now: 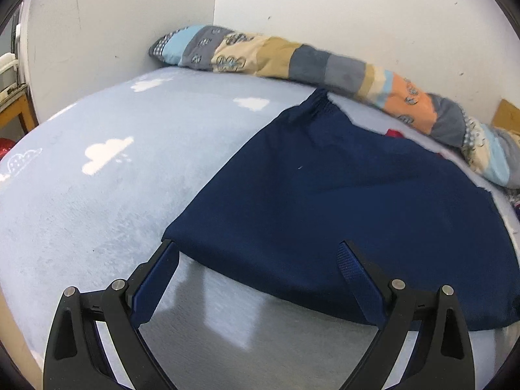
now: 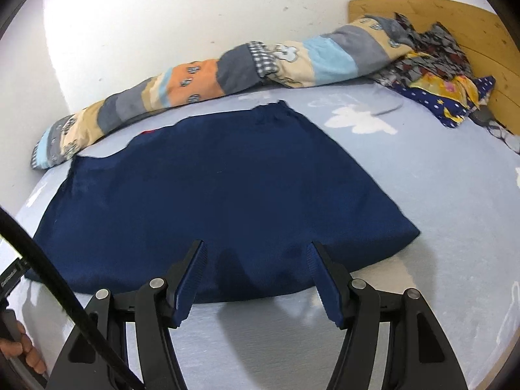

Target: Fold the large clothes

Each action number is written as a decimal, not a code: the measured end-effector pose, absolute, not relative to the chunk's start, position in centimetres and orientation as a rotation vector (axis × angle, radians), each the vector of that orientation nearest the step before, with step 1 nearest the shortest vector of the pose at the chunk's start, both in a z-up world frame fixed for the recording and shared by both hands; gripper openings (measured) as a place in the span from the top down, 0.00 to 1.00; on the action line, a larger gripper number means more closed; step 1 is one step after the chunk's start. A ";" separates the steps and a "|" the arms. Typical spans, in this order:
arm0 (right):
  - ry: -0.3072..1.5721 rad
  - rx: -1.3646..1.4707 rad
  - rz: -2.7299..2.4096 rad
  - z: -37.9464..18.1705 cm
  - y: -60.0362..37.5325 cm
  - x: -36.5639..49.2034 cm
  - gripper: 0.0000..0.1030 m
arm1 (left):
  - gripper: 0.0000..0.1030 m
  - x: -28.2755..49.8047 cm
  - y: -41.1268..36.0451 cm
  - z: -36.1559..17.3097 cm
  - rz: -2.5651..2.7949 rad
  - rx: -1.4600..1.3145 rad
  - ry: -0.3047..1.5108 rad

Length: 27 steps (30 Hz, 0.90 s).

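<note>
Bright, even indoor light; soft shadows under each claw, heavy fisheye warp w/ dark corners, slight blur.

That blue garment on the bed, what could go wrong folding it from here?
Both tongs, left and right, stand open at the garment's near edge, so a grab may catch only the top layer or the sheet too. The quilt lies close behind and might snag a forward fold.
</note>
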State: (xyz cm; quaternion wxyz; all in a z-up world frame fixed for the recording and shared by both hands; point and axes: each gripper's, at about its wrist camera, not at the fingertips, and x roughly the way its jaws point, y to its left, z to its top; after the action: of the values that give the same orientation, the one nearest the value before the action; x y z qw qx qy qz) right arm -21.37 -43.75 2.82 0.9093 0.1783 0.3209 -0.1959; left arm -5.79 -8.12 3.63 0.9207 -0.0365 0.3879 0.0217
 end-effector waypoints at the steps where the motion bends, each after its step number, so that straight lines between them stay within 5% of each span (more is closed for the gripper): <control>1: 0.670 0.387 -0.412 2.6 -44.3 -21.3 0.33 | 0.05 -5.3 -8.0 3.2 0.046 -0.072 0.819; 27: 0.651 0.537 -0.493 2.2 -47.4 -22.8 0.33 | 0.06 -3.7 -1.2 3.4 -0.100 -0.257 0.922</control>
State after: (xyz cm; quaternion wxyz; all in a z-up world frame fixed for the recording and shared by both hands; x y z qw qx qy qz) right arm -22.78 -47.40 2.16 0.8828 0.2581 0.3128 -0.2370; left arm -3.71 -1.19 3.42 0.8865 -0.1234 0.4435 -0.0480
